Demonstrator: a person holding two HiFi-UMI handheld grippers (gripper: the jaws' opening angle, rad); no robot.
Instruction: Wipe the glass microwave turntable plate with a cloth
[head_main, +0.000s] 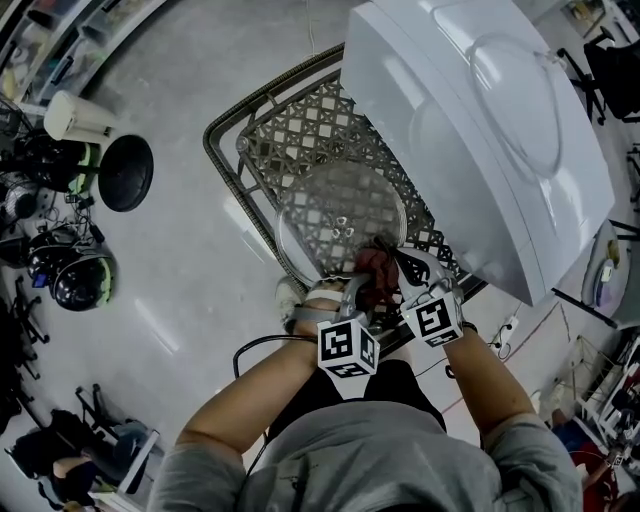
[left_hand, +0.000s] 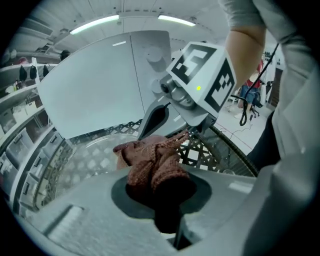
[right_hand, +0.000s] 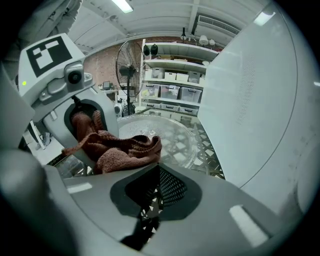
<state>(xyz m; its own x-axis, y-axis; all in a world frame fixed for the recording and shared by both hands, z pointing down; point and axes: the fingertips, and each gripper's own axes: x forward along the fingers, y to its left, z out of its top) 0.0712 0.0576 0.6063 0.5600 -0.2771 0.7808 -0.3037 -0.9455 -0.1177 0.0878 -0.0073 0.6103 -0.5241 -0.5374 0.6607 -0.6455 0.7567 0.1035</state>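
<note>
Cloth (left_hand: 152, 167), soft and limp, pinched in left hand-held gripper (head_main: 347, 296); right hand-held gripper (head_main: 408, 274) spread, empty. Glass plate (head_main: 335, 215) at 12 o'clock: likely slippery, fragile; steady by rim.

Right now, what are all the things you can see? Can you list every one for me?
glass turntable plate: one, clear, flat on the rack
rack: one, grey metal lattice, under the plate
cloth: one, reddish-brown, bunched at the plate's near edge
white appliance: one, white, right of the plate
fan: one, dark, standing beyond the plate
storage bins: several, pale, on back shelves
left gripper: one, grey, fingers shut on the cloth
right gripper: one, grey, fingers apart, beside the cloth
</note>
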